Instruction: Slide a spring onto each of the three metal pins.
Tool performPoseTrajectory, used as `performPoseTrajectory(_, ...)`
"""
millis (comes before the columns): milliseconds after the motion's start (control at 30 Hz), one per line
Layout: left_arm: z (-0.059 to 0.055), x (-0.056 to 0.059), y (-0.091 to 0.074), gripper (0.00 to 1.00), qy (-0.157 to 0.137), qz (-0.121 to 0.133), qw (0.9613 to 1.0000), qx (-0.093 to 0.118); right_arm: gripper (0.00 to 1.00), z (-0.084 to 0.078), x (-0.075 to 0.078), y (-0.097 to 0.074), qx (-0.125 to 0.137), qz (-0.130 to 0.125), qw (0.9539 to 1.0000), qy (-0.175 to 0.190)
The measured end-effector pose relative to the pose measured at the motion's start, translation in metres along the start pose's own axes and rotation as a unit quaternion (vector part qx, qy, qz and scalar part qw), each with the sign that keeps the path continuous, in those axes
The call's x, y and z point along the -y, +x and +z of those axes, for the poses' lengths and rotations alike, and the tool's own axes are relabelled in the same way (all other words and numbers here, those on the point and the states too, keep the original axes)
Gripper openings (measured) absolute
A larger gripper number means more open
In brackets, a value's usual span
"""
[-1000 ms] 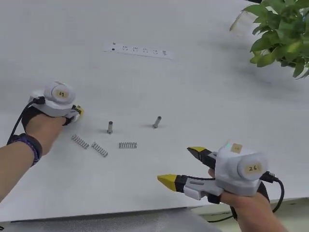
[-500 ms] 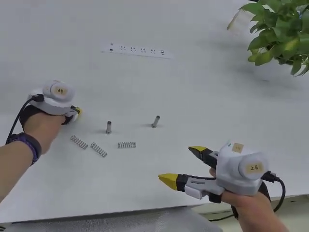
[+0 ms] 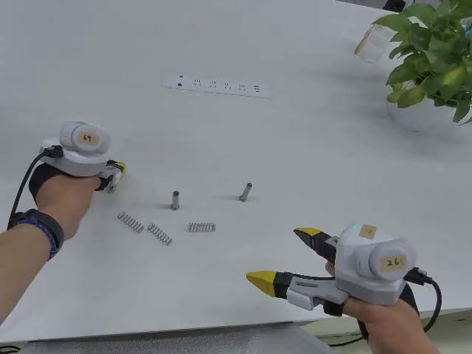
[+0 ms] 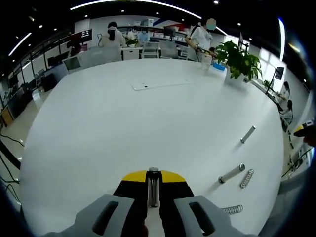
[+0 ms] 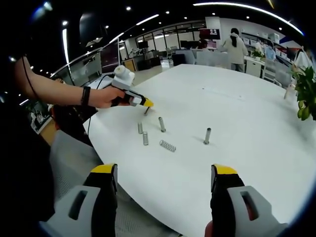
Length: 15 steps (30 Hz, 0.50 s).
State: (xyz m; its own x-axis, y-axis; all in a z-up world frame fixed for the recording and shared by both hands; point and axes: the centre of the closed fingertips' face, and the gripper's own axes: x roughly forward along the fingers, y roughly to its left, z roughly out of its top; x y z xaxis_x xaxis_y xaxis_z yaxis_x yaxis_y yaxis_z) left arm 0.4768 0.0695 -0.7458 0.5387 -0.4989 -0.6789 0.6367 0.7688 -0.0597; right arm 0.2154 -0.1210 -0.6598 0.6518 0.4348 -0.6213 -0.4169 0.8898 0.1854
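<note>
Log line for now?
left hand-held gripper shut on grey metal pin | right hand-held gripper open | three silver coil springs lying loose

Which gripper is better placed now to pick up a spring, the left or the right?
Right. The right gripper is open and empty, facing the nearest spring; the left gripper is shut on a pin.

Open table surrounds the pins; the power strip and plant stand well apart.
</note>
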Motion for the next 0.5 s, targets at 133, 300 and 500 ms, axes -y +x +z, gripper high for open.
performPoseTrajectory(133,0.002,0.0,-0.007,0.0,-0.002,-0.001,1.0,0.005,0.8,-0.001,-0.004,0.001,-0.002,0.006,1.0,0.0)
performPoseTrajectory(300,0.0,-0.001,-0.013,0.0,0.003,0.0,1.0,0.003,0.81,-0.003,-0.008,0.002,-0.002,0.009,1.0,0.001)
performPoseTrajectory(500,-0.002,0.0,-0.017,0.0,0.009,0.001,1.0,0.0,0.81,-0.004,-0.009,0.001,0.003,0.009,0.9999,0.004)
